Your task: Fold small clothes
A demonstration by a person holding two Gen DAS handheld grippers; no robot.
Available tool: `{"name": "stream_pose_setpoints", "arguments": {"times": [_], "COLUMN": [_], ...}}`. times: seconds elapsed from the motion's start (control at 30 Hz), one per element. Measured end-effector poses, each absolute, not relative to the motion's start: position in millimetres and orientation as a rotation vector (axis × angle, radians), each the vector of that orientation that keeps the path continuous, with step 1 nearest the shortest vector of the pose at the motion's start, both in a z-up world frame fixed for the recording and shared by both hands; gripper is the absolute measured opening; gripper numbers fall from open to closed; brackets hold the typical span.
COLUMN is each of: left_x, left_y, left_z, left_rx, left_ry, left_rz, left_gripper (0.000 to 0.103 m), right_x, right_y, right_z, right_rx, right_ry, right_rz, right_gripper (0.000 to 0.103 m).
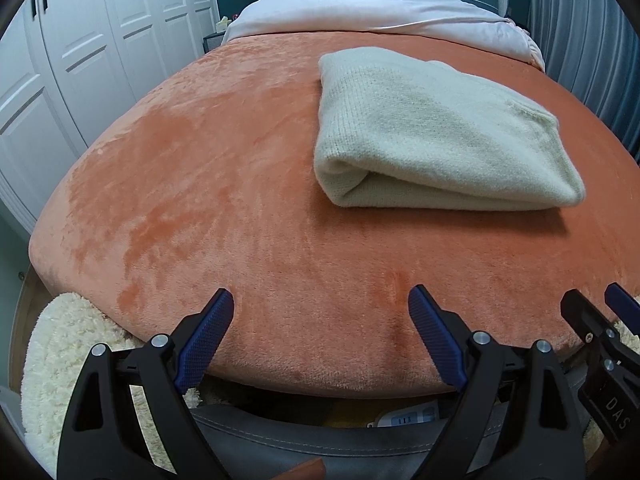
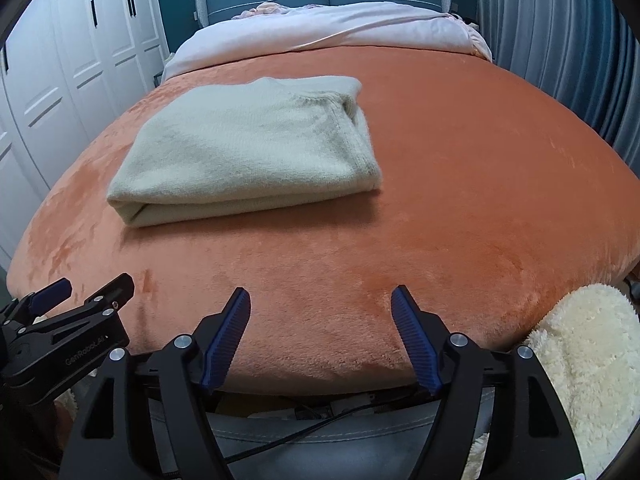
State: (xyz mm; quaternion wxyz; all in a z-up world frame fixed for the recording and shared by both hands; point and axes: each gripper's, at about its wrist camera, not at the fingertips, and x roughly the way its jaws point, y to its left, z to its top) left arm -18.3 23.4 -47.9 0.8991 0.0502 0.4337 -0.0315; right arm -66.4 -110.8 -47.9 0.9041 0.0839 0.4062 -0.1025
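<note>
Left wrist view: folded sweater [image 1: 436, 136] lies on orange blanket [image 1: 200, 200].

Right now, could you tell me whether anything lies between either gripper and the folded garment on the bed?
Nothing visible does. Only bare orange blanket lies between the open left gripper and the garment, and between the open right gripper and it. The garment sits folded, apart from both.

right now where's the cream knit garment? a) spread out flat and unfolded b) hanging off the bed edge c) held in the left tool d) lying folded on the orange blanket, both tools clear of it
d: the cream knit garment lies folded on the orange blanket, with the left tool and right tool empty and short of it.
</note>
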Motion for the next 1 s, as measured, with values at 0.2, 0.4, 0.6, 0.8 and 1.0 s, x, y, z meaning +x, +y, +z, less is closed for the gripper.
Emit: {"name": "stream_pose_setpoints", "arguments": {"times": [0.2,0.4,0.6,0.8,1.0], "left_x": [-17,-19,-21,-23,-25], "left_y": [25,22,19,16,13], "left_z": [-49,-50,-49,-51,-49], "left_rx": [0.099,0.114,0.132,0.145,0.152], "left_ry": [0.901,0.896,0.870,0.863,0.860], "left_rz": [-0.068,-0.074,-0.075,-0.086,-0.095], "left_gripper": [0.087,0.087,0.087,0.087,0.087], "right_x": [-67,-67,-67,-67,-66], "right_y": [-111,-108,-109,-108,-105], "right_z": [-48,-48,-50,-51,-51], "right_rx": [0.175,0.169,0.188,0.184,0.175], "right_ry": [0.839,0.840,0.846,0.849,0.848], "right_rz": [-0.218,-0.216,-0.221,-0.214,-0.205], "right_gripper": [0.071,0.071,0.071,0.071,0.072]}}
